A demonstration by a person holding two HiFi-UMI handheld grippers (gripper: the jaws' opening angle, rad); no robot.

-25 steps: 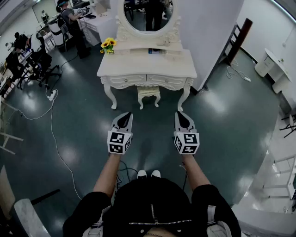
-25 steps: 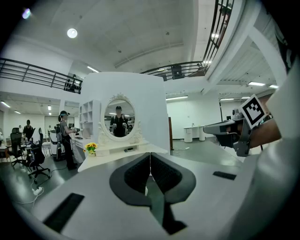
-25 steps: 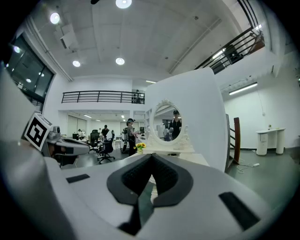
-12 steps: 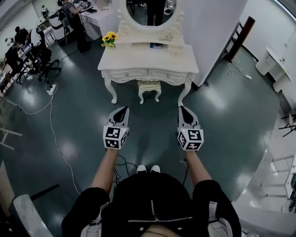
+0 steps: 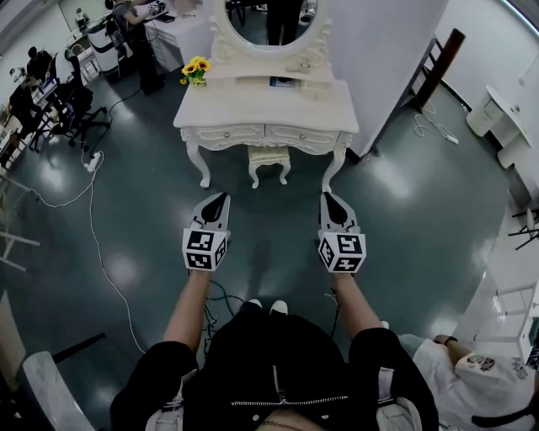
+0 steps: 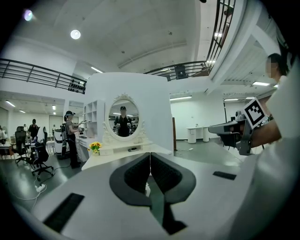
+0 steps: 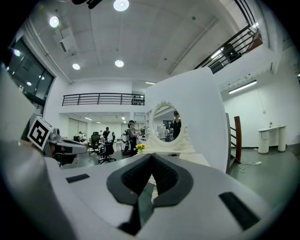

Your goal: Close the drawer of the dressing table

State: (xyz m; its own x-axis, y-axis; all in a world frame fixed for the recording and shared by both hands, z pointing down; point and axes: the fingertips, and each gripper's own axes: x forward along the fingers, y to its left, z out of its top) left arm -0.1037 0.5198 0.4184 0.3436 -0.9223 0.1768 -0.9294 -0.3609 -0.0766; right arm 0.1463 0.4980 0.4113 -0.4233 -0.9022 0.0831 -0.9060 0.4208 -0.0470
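The white dressing table (image 5: 265, 105) stands ahead across the dark floor, with an oval mirror (image 5: 268, 21) on top and two drawer fronts (image 5: 265, 135) under its edge. From here I cannot tell whether a drawer stands out. My left gripper (image 5: 221, 199) and right gripper (image 5: 328, 198) hover side by side well short of the table, both shut and empty. In the left gripper view the jaws (image 6: 150, 157) meet in front of the table (image 6: 126, 150). The right gripper view shows its jaws (image 7: 151, 161) together below the mirror (image 7: 168, 124).
A small white stool (image 5: 269, 158) sits under the table. Yellow flowers (image 5: 195, 69) stand on its left corner. A white cable (image 5: 93, 227) trails over the floor at the left. People and office chairs (image 5: 50, 101) are at the far left. A person in white (image 5: 459, 379) crouches at the lower right.
A person in a white top has come into view at the lower right. Both grippers stay shut and hold about the same place in front of me.
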